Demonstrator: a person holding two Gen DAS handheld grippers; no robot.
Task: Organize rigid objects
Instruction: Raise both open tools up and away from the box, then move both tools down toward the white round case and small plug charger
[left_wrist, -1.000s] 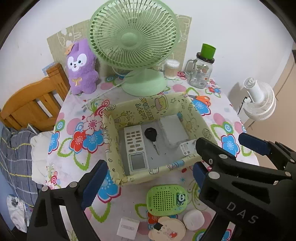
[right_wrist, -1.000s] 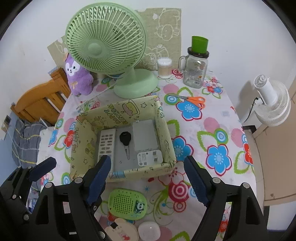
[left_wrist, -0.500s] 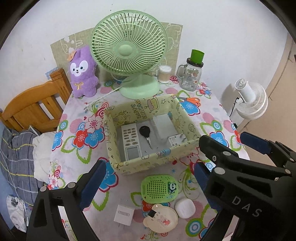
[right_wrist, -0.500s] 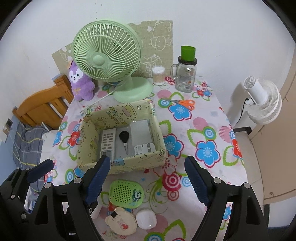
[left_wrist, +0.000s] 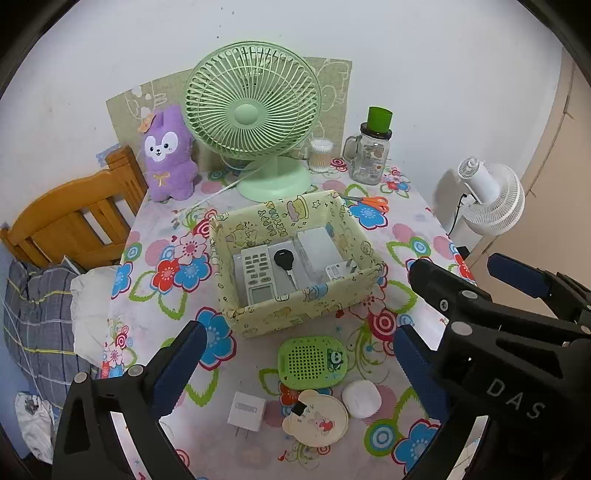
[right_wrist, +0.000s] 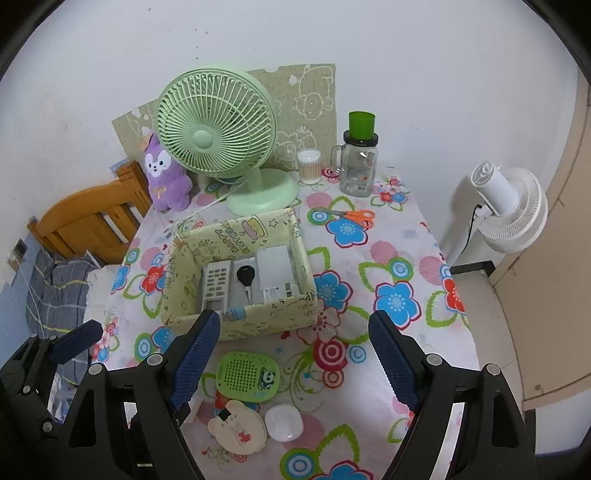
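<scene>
A yellow fabric box (left_wrist: 295, 317) (right_wrist: 273, 314) stands mid-table and holds a white remote (left_wrist: 258, 273), a black key (left_wrist: 284, 260), a grey flat case (left_wrist: 317, 247) and a white plug adapter (left_wrist: 338, 271). In front of it lie a green oval device (left_wrist: 312, 362) (right_wrist: 247, 376), a white round case (left_wrist: 362, 398) (right_wrist: 284, 422), a cartoon disc (left_wrist: 317, 421) (right_wrist: 240, 430) and a white charger cube (left_wrist: 245, 410). My left gripper (left_wrist: 295, 369) is open and empty above these. My right gripper (right_wrist: 295, 362) is open and empty beside it.
A green desk fan (left_wrist: 255, 110), a purple plush (left_wrist: 168, 155), a cotton-swab jar (left_wrist: 320, 155), a glass mug jar with a green cup (left_wrist: 371, 155) and orange scissors (left_wrist: 369, 201) stand at the back. A wooden chair (left_wrist: 74, 218) is left, a white fan (left_wrist: 491, 199) right.
Both grippers have pulled back and up from the box. More of the table and the loose items in front of the box have come into view. Both stay open.
</scene>
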